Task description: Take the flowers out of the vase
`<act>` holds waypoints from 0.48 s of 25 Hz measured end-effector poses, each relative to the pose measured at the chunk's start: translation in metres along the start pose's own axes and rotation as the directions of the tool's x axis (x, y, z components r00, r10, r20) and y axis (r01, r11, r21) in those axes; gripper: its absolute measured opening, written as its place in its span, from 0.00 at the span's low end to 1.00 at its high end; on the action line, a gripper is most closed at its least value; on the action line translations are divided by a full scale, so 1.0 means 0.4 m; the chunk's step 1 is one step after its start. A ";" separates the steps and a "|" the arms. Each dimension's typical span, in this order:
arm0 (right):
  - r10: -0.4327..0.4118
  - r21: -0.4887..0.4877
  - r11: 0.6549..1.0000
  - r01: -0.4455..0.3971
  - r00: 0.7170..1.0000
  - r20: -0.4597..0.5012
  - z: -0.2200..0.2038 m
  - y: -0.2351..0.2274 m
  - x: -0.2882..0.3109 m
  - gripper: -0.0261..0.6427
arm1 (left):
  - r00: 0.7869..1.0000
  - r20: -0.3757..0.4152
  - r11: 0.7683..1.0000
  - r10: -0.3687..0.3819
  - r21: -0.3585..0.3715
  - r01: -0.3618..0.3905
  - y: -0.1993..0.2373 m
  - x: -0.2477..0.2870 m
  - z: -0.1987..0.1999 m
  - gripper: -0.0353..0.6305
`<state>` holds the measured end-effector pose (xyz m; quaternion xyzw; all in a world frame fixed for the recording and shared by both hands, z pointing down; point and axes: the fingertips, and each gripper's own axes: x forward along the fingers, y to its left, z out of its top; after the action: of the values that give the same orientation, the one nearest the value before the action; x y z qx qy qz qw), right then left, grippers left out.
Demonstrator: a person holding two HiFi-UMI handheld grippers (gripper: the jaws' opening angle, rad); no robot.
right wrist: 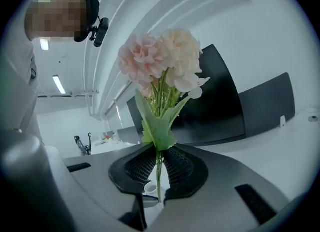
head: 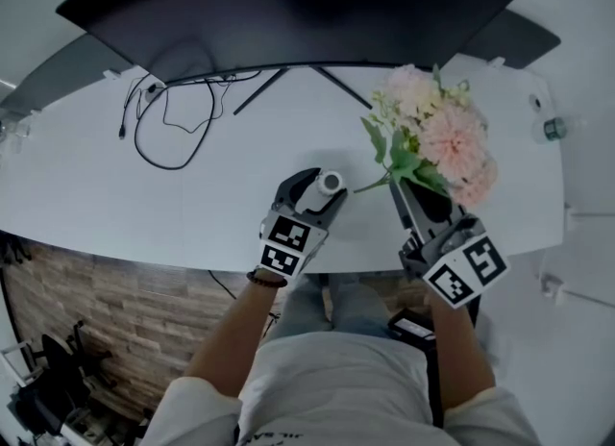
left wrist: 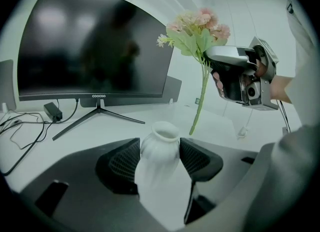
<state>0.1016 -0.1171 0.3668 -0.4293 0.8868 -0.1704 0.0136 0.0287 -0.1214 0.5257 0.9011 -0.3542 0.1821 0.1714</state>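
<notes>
My left gripper (head: 325, 194) is shut on a small white vase (head: 331, 183) near the table's front edge. In the left gripper view the vase (left wrist: 161, 148) sits pinched between the two black pads (left wrist: 122, 163). My right gripper (head: 405, 192) is shut on the green stem of a bunch of pink and cream flowers (head: 437, 136). From the left gripper view, the flowers (left wrist: 197, 28) hang clear of the vase, the stem's tip up and to the right of its mouth. In the right gripper view the stem (right wrist: 159, 171) runs between the pads under the blooms (right wrist: 162, 61).
A large dark curved monitor (head: 288, 12) on a two-legged stand fills the back of the white table (head: 115, 194). Black cables (head: 163, 127) loop at the back left. A small knob-like object (head: 553, 129) lies at the far right edge.
</notes>
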 end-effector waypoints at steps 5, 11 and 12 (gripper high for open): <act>0.002 -0.010 1.000 -0.002 1.000 -0.020 -0.003 -0.001 -0.012 0.14 | 1.000 -0.019 1.000 -0.001 0.009 0.001 0.001 0.000 0.002 0.43; 0.009 -0.010 1.000 -0.009 0.999 -0.038 -0.007 -0.005 -0.008 0.14 | 1.000 -0.020 1.000 0.005 0.016 -0.005 0.022 -0.007 0.010 0.44; 0.010 -0.011 1.000 -0.011 0.999 -0.042 -0.008 -0.007 -0.007 0.14 | 1.000 -0.020 1.000 0.007 0.014 -0.007 0.026 -0.008 0.012 0.45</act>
<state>0.1048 -0.1155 0.3704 -0.4210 0.8901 -0.1745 -0.0065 0.0201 -0.1288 0.5220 0.8992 -0.3543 0.1942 0.1678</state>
